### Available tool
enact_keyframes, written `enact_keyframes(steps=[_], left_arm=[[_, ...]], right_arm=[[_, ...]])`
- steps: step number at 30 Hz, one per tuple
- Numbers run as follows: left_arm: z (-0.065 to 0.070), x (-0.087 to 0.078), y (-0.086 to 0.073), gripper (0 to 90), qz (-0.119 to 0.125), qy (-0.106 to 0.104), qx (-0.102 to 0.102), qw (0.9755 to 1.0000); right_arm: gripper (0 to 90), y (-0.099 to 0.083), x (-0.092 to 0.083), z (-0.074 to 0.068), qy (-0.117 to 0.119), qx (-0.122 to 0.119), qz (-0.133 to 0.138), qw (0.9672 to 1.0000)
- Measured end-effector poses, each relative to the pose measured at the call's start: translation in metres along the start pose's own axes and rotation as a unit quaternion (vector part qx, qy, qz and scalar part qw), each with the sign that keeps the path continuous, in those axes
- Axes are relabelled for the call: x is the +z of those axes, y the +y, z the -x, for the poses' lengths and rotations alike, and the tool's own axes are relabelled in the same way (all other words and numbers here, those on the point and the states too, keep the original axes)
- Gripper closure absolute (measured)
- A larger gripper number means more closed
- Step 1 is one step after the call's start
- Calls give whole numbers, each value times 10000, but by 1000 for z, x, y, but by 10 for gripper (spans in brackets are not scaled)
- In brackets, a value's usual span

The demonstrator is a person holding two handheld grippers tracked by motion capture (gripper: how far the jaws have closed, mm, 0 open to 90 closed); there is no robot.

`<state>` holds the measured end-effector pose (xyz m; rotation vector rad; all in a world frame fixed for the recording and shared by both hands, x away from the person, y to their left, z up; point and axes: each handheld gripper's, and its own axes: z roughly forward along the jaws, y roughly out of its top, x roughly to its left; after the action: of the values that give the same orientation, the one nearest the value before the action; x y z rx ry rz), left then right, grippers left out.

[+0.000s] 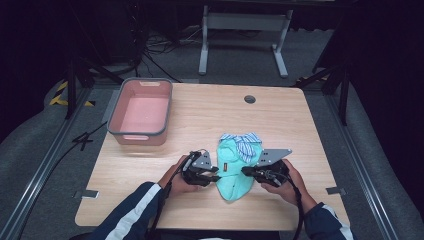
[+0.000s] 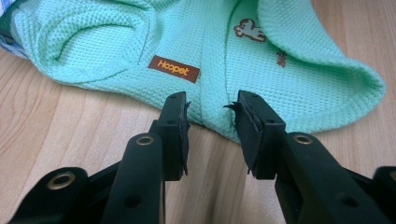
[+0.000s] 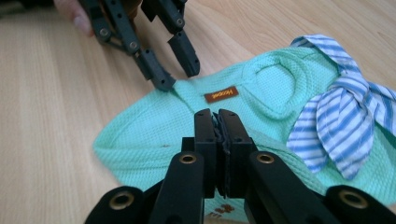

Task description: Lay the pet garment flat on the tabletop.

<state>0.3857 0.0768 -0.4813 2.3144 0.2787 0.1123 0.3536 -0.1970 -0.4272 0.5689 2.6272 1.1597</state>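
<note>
Your mint waffle-knit garment (image 1: pixel 233 172) lies folded on the pale wood table (image 1: pixel 200 115) between your grippers, its blue-striped woven collar (image 1: pixel 246 143) at the far end and a brown sewn label (image 2: pixel 173 69) on top. Your left gripper (image 2: pixel 210 109) stands parted at the knit's near edge — the hem sits between the pads, not pinched. Your right gripper (image 3: pixel 217 122) is clenched flat over the fabric — nothing visibly caught.

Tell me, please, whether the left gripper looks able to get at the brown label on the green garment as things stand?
Probably yes: the left gripper stands open at the garment's edge, and the label lies uncovered just beyond its jaws.
</note>
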Motion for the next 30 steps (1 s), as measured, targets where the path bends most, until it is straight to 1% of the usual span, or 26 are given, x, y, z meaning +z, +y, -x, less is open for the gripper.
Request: enact_keyframes(steps=[4,7,10,11,14,17,18,19,20,22,23,24,27,29,30], left_arm=[[0,0,0,642,0,-1,-1,10000],[0,0,0,642,0,-1,-1,10000],[0,0,0,642,0,3,-7,10000],[0,0,0,641,-4,3,-13,10000],[0,0,0,641,-5,12,-24,10000],[0,0,0,641,5,12,-21,10000],[0,0,0,642,-1,16,-22,10000],[0,0,0,641,-1,17,-27,10000],[1,0,0,641,-5,21,-29,10000],[0,0,0,641,-2,19,-25,10000],[1,0,0,641,-5,20,-29,10000],[1,0,0,641,-6,24,-27,10000],[1,0,0,641,-10,30,-12,10000],[1,0,0,642,-1,28,-22,10000],[1,0,0,641,-7,28,-28,10000]], right_arm=[[876,-7,-8,-3,-23,-20,-40,10000],[876,-13,-14,-6,18,-27,-120,9999],[875,-20,-21,-9,-157,-87,-225,9996],[875,-21,-24,-10,-180,-96,-238,9995],[871,-25,-33,-12,-202,-38,-194,9996],[866,-26,-43,-14,-276,11,-62,9996],[868,-24,-46,-15,-307,-13,-27,9995],[871,-23,-49,-16,-267,-40,21,9996],[871,-22,-50,-16,-247,-75,49,9997],[870,-20,-51,-18,-295,-126,1,9995],[869,-20,-51,-18,-317,-128,21,9994],[886,-20,-52,-18,-353,-80,78,9993],[887,-18,-55,-17,-403,-94,167,9990],[886,-18,-57,-17,-442,-57,181,9988],[879,-18,-57,-16,-515,-59,204,9984]])
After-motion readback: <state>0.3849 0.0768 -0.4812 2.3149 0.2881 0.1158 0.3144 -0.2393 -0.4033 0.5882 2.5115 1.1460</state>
